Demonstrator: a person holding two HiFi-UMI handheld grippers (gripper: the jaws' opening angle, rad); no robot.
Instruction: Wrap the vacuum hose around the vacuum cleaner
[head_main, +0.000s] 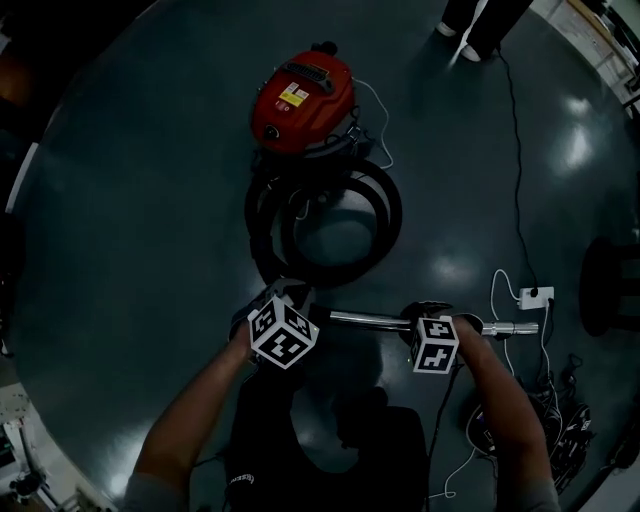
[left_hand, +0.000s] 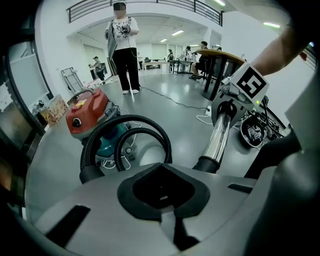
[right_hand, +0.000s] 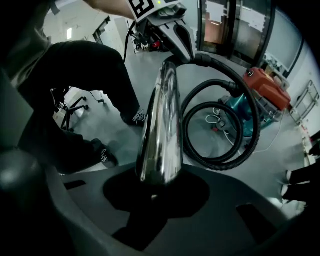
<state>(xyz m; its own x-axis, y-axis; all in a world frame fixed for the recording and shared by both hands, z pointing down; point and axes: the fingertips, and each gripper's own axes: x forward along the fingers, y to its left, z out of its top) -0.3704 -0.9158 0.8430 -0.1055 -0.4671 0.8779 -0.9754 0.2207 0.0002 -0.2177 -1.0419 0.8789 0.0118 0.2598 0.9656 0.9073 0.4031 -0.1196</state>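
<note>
The red vacuum cleaner (head_main: 300, 95) stands on the grey floor ahead, with its black ribbed hose (head_main: 385, 215) lying in loops in front of it. The hose ends in a chrome wand (head_main: 370, 321) held level between both grippers. My left gripper (head_main: 285, 318) is shut at the black handle end, where hose (left_hand: 100, 140) and wand (left_hand: 220, 135) meet; its jaws are hidden under its body. My right gripper (head_main: 432, 325) is shut on the wand (right_hand: 162, 125) further along, with the tube running straight into its jaws. In the right gripper view, the vacuum (right_hand: 267, 87) and hose loops (right_hand: 250, 135) lie beyond.
A white power strip (head_main: 535, 296) with a black cable lies to the right, and a tangle of cables (head_main: 540, 410) sits near my right arm. A person (left_hand: 122, 50) stands beyond the vacuum. A round table (left_hand: 220, 60) is at the right. My own shoe (right_hand: 102, 155) is close to the wand.
</note>
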